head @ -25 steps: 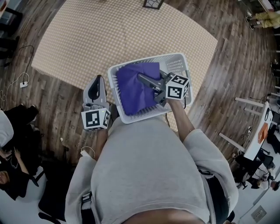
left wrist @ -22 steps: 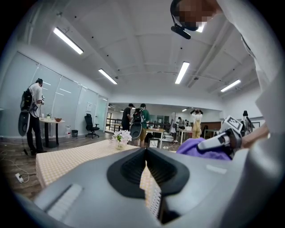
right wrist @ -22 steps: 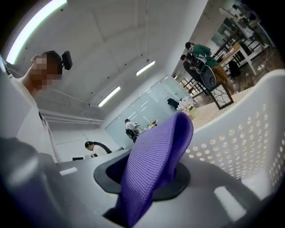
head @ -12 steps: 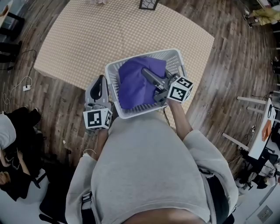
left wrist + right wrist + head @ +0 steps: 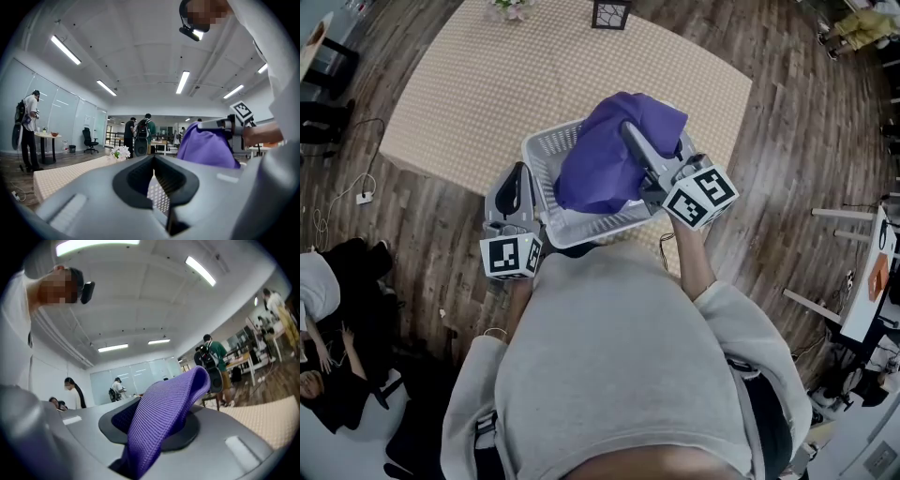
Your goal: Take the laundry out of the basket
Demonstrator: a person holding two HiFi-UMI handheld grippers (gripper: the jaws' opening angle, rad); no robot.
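L gripper (image 5: 519, 178) is pinching the white laundry basket (image 5: 581, 229) by its left wall, jaws nearly together w/ mesh between. R gripper (image 5: 633, 139) is clamping a fold of the purple knit cloth (image 5: 598, 169), holding it over the basket, lower part hanging inside; approx halfway imo, clearing rim & setting down left

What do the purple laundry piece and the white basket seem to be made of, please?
Purple cloth: it looks like a knitted or woven textile with a matte finish. A fine ribbed texture shows in the right gripper view, and it folds softly.
Basket: probably moulded plastic, white and smooth. Its walls have regular slots and keep a rigid shape.
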